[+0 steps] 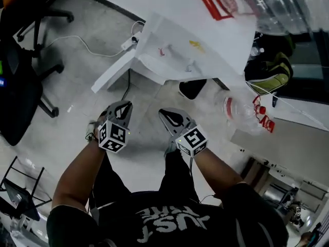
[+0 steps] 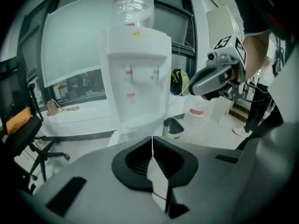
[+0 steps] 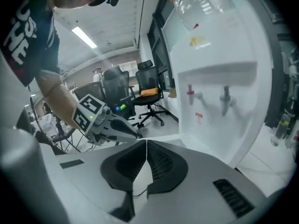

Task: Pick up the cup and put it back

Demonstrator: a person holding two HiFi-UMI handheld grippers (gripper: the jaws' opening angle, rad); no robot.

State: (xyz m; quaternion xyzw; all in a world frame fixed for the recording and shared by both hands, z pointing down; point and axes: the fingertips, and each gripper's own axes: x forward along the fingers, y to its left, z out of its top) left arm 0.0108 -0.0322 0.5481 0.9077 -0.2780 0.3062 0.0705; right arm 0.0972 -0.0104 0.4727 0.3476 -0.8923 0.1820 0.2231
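The left gripper [image 1: 122, 107] and the right gripper [image 1: 167, 115] are held side by side, aimed at the water dispenser [image 1: 177, 48] — presumably where the cup is to be sought. Both sets of fingers [image 2: 135, 161] are pressed together on nothing — no cup is seen in any view.

Water bottle [image 2: 134, 6] cut off by top edge

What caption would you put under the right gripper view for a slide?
Shut and empty, the right gripper faces a white water dispenser, the left gripper alongside.
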